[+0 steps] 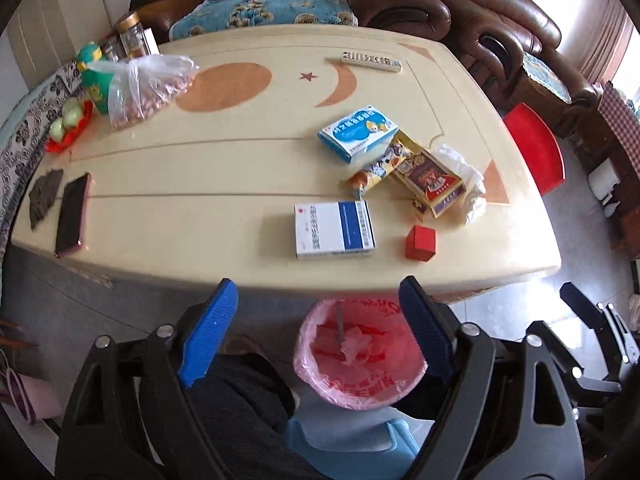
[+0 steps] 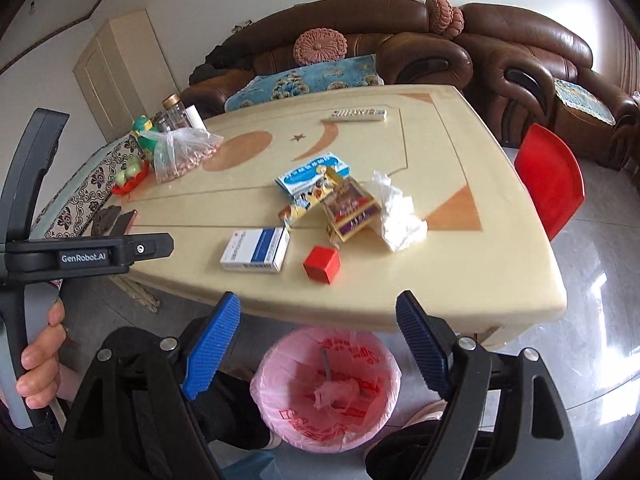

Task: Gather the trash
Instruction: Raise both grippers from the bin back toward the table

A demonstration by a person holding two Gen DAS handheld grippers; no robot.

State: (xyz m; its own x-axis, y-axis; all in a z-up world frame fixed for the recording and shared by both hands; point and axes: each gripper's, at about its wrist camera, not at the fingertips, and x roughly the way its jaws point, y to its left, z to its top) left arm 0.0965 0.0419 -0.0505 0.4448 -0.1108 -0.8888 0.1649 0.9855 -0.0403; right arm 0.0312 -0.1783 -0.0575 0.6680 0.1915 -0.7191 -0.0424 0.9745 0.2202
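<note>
Trash lies on the cream table [image 1: 224, 184]: a white-and-blue box [image 1: 334, 230], a small red box [image 1: 420, 243], a light-blue box [image 1: 358, 133], a snack wrapper [image 1: 378, 172], a purple-and-gold carton [image 1: 430, 184] and crumpled tissue [image 1: 466, 184]. The same pile shows in the right wrist view, with the white-and-blue box [image 2: 256, 250], red box [image 2: 321, 264] and tissue [image 2: 398, 212]. A bin with a pink liner [image 1: 358, 356] [image 2: 326, 388] stands on the floor below the table's near edge and holds crumpled scraps. My left gripper [image 1: 320, 332] and right gripper [image 2: 318, 344] are both open, empty, above the bin.
A phone [image 1: 72, 214], a dark cloth [image 1: 44, 196], a bag of peanuts [image 1: 148, 88], jars [image 1: 130, 36] and a remote [image 1: 372, 62] are on the table. A red stool [image 1: 536, 148] stands at the right. Brown sofas [image 2: 420, 44] stand behind.
</note>
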